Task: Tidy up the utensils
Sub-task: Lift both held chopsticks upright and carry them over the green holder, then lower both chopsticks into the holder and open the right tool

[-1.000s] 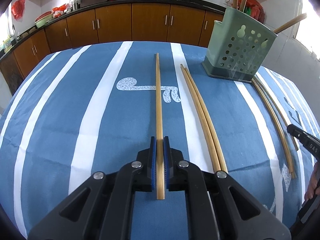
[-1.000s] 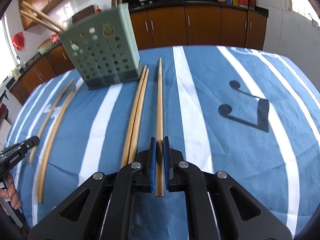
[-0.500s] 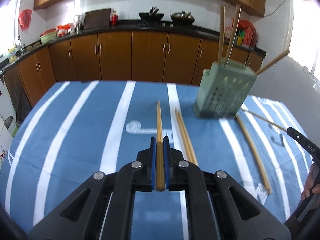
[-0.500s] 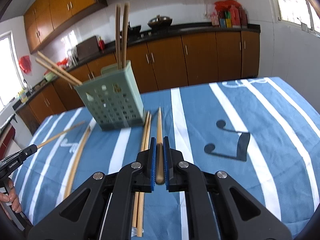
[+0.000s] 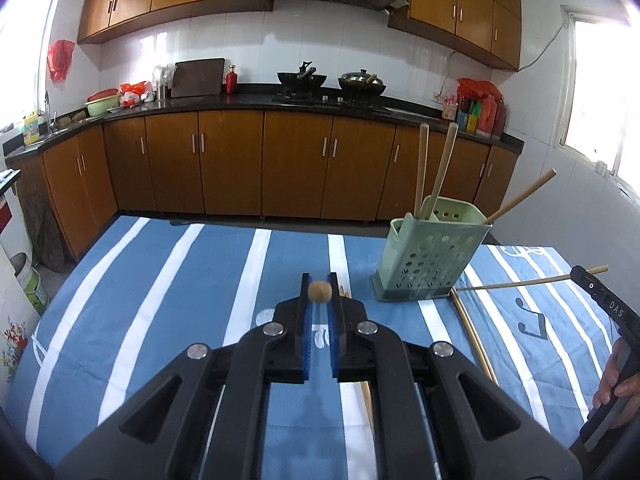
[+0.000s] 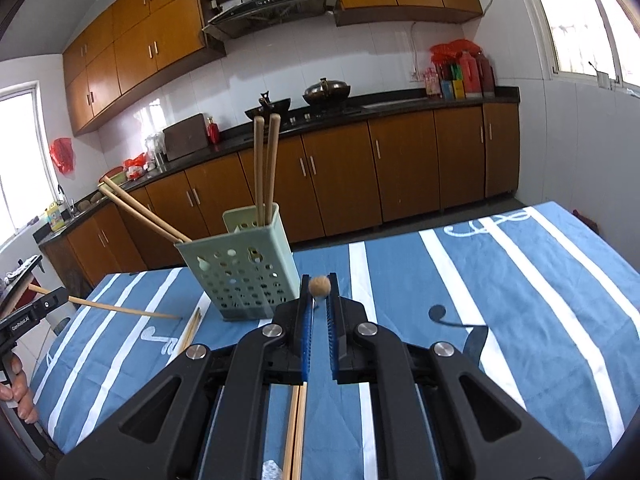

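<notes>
Room: kitchen with brown cabinets; blue white-striped tablecloth [image 5: 168,280] below both grippers.
Left gripper [image 5: 319,296]: clenched on a round wooden chopstick [image 5: 319,291], seen end-on.
Right gripper [image 6: 319,290]: likewise clenched on its own chopstick [image 6: 319,286].
Why: probably tipping them for dropping into the holder.
Holder: pale green perforated caddy [image 5: 432,260], ahead-right of the left gripper.
Change: both sticks were flat on the cloth a second ago; now lifted.

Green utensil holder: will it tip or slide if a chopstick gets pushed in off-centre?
The utensil holder looks like thin perforated plastic, so probably light. It is tall over a small base, and chopsticks already lean out, so a sideways nudge may tip it. On the cloth it may slide little.
</notes>
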{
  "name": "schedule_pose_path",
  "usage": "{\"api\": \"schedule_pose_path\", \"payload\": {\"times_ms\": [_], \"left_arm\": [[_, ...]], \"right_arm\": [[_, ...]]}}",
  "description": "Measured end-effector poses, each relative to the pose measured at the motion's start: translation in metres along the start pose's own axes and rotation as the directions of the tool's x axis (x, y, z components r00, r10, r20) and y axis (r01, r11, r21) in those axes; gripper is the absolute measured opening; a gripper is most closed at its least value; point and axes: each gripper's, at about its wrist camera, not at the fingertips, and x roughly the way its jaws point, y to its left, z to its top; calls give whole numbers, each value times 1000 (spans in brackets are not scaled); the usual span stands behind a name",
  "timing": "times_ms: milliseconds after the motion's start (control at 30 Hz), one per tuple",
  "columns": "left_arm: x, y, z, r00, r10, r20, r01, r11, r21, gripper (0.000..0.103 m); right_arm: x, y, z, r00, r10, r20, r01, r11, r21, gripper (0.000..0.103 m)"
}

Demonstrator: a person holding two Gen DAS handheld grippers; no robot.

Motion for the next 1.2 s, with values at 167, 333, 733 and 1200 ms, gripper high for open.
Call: {"api": "schedule_pose_path", "payload": {"times_ms": [167, 333, 733, 1200], "left_arm": [[-6, -3, 10, 1000, 3, 19, -3, 1000, 16, 8], [-23, -5, 24, 998, -31, 57, 28, 999, 42, 8], [-65, -45, 71, 968, -170, 183, 157, 984, 87, 8], [-29, -89, 138, 916, -143, 374, 163, 986, -22, 8]], "right_arm": [[-1, 6, 11, 1000, -3, 27, 4, 1000, -25, 8], [-12, 14, 34, 997, 11, 77, -7, 999, -52, 7], [-49, 37, 84, 965, 140, 221, -133, 990, -49, 7], [-14, 59, 131, 908, 102, 406, -103, 995, -21, 7]]}}
